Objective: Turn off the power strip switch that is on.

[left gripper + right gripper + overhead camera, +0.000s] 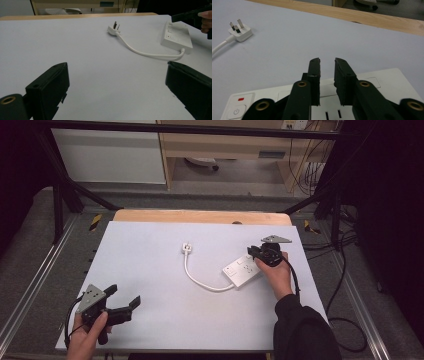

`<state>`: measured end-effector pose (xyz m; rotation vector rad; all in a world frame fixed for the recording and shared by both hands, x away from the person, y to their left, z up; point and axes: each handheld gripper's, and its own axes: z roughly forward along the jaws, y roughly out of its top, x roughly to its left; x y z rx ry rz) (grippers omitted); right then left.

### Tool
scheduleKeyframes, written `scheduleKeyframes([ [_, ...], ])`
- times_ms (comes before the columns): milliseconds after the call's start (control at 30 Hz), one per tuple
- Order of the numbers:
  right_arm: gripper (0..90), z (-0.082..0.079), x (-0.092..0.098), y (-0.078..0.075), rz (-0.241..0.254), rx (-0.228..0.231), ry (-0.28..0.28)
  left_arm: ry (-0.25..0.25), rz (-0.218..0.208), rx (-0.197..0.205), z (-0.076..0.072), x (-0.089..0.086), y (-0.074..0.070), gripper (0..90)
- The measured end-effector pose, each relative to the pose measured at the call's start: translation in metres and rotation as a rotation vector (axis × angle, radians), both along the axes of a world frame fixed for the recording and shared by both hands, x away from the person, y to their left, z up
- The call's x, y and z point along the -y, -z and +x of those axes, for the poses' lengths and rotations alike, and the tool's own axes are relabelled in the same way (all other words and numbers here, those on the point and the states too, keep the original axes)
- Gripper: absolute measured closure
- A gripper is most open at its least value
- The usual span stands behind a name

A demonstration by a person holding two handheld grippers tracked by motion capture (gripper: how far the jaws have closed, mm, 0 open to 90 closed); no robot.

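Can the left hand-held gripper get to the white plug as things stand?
Probably yes. The left hand-held gripper has its jaws wide apart, and bare table lies between it and the plug. Only the plug's own cord trails away from it.

Open table [150,270] around power strip [242,269]

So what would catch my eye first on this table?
Probably the white power strip at the right of the pale table, its cable curling to a loose plug near the middle. The right gripper hovers over the strip, jaws slightly apart; the left gripper waits wide open at the near left corner.
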<state>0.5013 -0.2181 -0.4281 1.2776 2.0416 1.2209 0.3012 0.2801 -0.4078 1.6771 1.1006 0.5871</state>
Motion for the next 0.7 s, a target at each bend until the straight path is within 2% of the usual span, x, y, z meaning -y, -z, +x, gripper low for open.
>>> scheduleKeyframes([
  [200,50.8,0.0,0.0,-0.006,0.021,-0.001,0.013,0.0,-0.002,-0.002,0.0,0.0,0.0,5.2],
  [300,34.4,0.001,-0.001,-0.009,0.021,-0.014,0.026,-0.001,-0.003,-0.001,0.0,0.0,0.0,5.2],
  [467,15.7,0.0,-0.002,-0.013,0.025,-0.006,0.048,0.0,-0.002,-0.001,0.0,0.0,0.0,5.2],
  [567,9.9,-0.002,-0.002,-0.016,0.03,-0.001,0.059,-0.001,-0.004,-0.002,0.0,0.0,0.0,5.2],
  [633,11.4,-0.003,-0.002,-0.017,0.025,0.004,0.075,-0.001,-0.003,-0.002,0.0,0.0,0.0,5.2],
  [700,11.3,-0.003,-0.002,-0.019,0.024,0.015,0.116,-0.002,-0.004,-0.001,0.0,0.0,0.0,5.2],
])
